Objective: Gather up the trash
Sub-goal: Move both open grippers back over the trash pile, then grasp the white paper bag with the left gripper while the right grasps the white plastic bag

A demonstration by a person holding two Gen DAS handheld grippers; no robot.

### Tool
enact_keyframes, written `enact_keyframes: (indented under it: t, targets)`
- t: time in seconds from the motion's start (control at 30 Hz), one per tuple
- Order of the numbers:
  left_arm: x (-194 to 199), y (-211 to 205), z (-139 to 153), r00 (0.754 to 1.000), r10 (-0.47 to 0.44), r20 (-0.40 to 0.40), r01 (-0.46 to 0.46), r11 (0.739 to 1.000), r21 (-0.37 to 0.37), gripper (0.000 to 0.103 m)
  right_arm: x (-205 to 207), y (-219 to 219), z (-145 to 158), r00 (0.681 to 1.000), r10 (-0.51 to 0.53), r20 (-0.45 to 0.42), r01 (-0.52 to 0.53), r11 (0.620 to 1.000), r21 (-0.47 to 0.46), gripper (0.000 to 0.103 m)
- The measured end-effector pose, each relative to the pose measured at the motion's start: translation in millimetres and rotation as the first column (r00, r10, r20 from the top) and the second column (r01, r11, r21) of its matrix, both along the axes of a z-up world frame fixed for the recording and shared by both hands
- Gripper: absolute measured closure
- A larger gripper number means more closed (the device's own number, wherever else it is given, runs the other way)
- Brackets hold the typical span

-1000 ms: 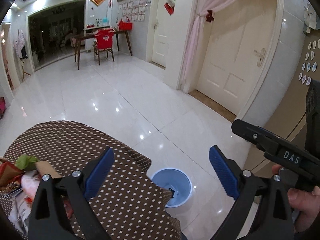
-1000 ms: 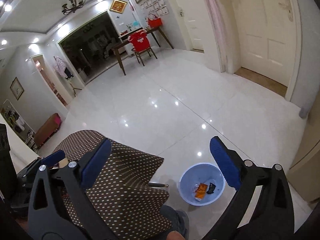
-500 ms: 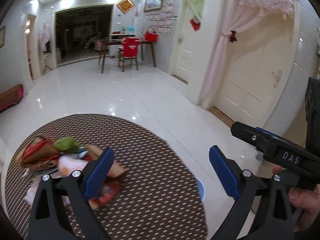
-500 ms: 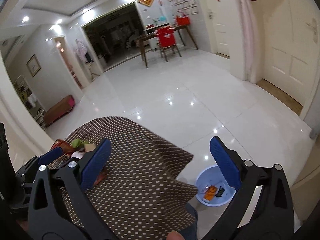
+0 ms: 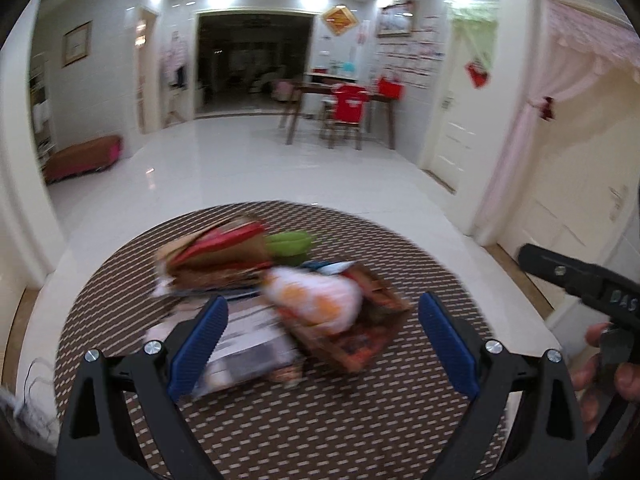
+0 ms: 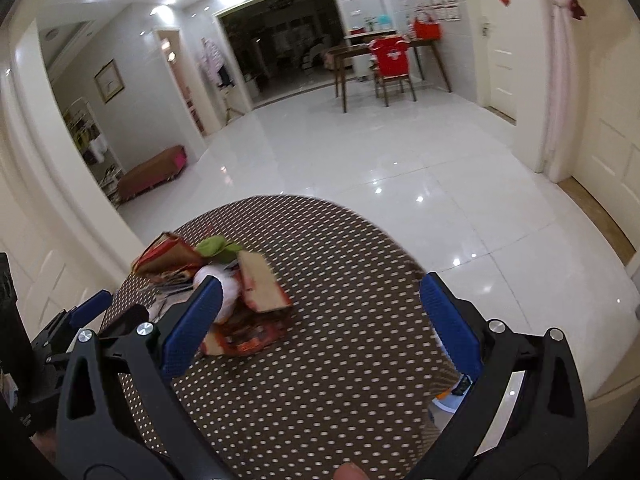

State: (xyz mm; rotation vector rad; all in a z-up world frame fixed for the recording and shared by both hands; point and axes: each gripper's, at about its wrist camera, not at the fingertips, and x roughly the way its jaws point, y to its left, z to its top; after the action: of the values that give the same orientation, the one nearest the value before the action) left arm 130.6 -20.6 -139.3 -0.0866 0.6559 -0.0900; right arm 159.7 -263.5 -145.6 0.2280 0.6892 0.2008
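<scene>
Swinging from bin to trash pile (image 5: 280, 300) | left tongs (image 5: 324, 340) released | right tongs (image 6: 320, 320) released, empty

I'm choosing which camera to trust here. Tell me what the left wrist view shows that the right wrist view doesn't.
Only the left wrist view shows the person's hand on the right gripper's handle, and a grey-white packet at the pile's near side. Only the right wrist view shows a sliver of the blue bin below the table edge. Both show the trash pile on the dotted tablecloth, with the left gripper and right gripper open and empty.
</scene>
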Motion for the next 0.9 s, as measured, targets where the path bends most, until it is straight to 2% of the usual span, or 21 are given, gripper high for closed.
enact_keyframes:
  t: [0.17, 0.37, 0.53, 0.67, 0.77, 0.9]
  targets:
    - [-6.0, 44.1, -22.6, 0.990, 0.134, -0.050, -0.133, 0.991, 0.021, 0.009, 2.5, 20.8, -10.0, 0.999, 0.046, -0.024, -0.047, 0.999, -0.007, 0.006]
    - [1.0, 83.9, -59.8, 0.953, 0.273, -0.132, -0.269, 0.962, 0.052, 0.009, 1.7, 35.4, -24.0, 0.996, 0.072, -0.056, -0.073, 0.997, -0.010, 0.006]
    - [15.6, 93.5, -78.7, 0.944, 0.274, -0.185, -0.269, 0.962, 0.055, 0.009, 2.6, 41.4, -34.6, 0.992, 0.096, -0.087, -0.097, 0.995, -0.010, 0.006]
    - [28.9, 96.6, -87.2, 0.940, 0.268, -0.210, -0.264, 0.963, 0.047, 0.009, 7.6, 61.2, -42.7, 0.977, 0.184, -0.104, -0.184, 0.983, 0.014, 0.006]
    - [37.3, 99.5, -92.0, 0.942, 0.248, -0.225, -0.248, 0.968, 0.032, 0.020, 16.6, 80.2, -50.2, 0.964, 0.239, -0.120, -0.234, 0.971, 0.052, 0.006]
    - [46.4, 101.3, -91.4, 0.944, 0.238, -0.227, -0.239, 0.971, 0.025, 0.025, 33.0, 105.6, -59.4, 0.948, 0.286, -0.141, -0.270, 0.955, 0.121, 0.007]
